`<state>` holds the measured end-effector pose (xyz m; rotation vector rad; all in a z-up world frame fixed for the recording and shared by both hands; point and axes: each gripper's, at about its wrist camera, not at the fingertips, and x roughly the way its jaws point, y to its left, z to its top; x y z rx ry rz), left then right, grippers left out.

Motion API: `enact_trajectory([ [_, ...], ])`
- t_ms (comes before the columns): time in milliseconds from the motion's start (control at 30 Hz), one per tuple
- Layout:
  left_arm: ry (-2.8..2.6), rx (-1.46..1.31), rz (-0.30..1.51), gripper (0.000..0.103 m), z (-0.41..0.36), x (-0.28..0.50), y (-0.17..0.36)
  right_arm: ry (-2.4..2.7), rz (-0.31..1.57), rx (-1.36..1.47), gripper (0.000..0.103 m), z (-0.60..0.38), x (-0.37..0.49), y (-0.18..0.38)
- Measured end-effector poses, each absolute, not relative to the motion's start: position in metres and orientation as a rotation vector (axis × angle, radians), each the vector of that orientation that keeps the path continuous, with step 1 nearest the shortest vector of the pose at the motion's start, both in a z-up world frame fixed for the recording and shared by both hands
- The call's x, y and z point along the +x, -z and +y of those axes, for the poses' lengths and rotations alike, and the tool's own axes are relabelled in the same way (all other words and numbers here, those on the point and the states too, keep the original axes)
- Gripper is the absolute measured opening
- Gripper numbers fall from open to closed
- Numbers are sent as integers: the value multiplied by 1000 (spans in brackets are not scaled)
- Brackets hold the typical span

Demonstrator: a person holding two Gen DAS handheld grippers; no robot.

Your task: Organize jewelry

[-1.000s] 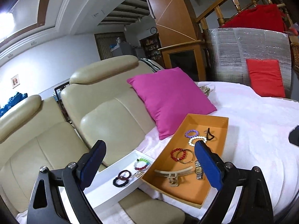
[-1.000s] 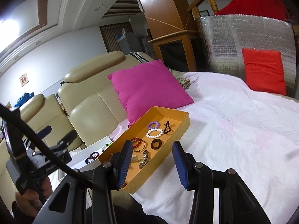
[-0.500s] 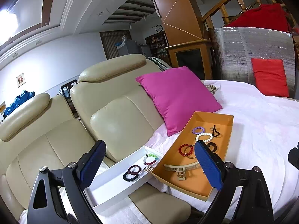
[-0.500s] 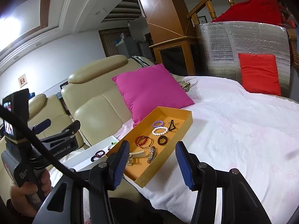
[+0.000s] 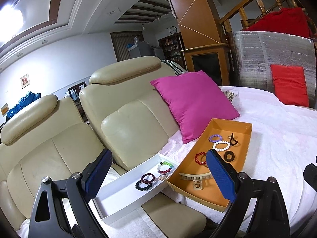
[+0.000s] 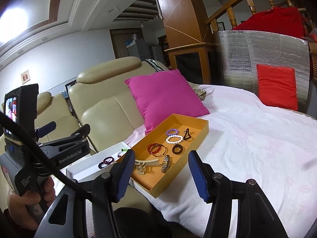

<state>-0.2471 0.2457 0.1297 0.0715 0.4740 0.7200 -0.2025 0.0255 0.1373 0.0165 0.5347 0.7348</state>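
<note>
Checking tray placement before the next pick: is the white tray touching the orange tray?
Cannot tell. In the left wrist view the white tray meets the orange tray edge with no visible gap, but it could merely overlap it in view.

A: Trays? 
B: Two: orange tray [image 5: 242,126], white tray [image 5: 118,206].

A: Orange tray contents? 
B: Three bead bracelets: purple [image 6: 172,132], white [image 6: 174,139], red [image 6: 155,147]. One bangle [image 6: 160,151], one watch [image 6: 165,163], one hair claw [image 6: 144,164].

A: White tray? 
B: Three bracelets: multicolour [image 5: 166,167], maroon [image 5: 148,177], black [image 5: 144,185].

A: Cushions? 
B: One pink [image 5: 193,103], one red [image 5: 289,85].
</note>
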Motion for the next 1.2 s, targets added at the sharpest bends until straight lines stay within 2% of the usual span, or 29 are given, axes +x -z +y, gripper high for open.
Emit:
enact_trajectory([
  [1200, -720, 7, 467, 96, 267, -260, -124, -718, 542, -10, 65, 47, -210, -138],
])
